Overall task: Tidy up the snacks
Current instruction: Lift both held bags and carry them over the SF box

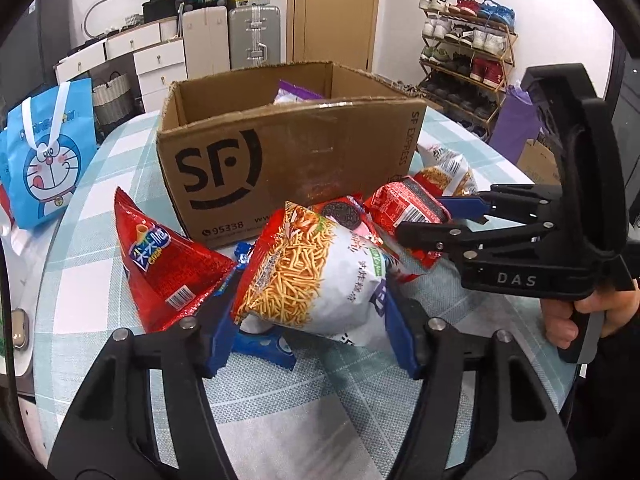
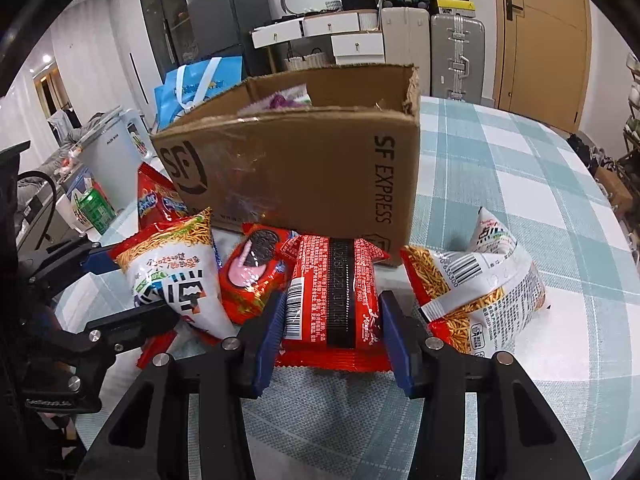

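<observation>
Brown cardboard box (image 1: 288, 152) printed "SF EXPRESS"; left gripper (image 1: 310, 340) pinches white noodle-snack bag (image 1: 316, 280), right gripper (image 2: 332, 336) pinches red barcoded packet (image 2: 332, 292).

Bright, even indoor light in both views, only soft shadows. Glare on the glossy snack bags (image 2: 332, 292). Heavy fisheye bending and black vignetting at the corners, slightly soft overall.
</observation>
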A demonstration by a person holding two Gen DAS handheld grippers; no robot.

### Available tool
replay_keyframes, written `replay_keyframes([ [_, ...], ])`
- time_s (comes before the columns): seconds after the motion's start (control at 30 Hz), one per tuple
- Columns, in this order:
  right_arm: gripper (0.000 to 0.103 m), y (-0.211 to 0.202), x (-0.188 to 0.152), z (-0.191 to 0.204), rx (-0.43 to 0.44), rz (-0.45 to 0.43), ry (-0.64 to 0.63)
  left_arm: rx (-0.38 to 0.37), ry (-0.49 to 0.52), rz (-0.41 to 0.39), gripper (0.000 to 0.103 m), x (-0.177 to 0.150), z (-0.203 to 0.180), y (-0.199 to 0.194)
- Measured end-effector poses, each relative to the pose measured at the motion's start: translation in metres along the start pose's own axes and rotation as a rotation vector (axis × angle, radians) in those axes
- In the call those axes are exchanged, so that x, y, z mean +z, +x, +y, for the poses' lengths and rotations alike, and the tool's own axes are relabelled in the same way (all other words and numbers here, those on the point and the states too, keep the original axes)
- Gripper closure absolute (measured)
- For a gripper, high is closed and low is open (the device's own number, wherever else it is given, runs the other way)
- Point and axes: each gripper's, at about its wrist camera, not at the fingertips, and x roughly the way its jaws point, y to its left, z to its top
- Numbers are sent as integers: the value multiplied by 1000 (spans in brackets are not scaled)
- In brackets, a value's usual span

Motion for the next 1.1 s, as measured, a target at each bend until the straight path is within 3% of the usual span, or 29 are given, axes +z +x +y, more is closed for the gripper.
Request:
replay_keyframes([
  [1.1,55,-87,20,27,82,-224,-41,43,-83,-231,42,14,13,-90],
])
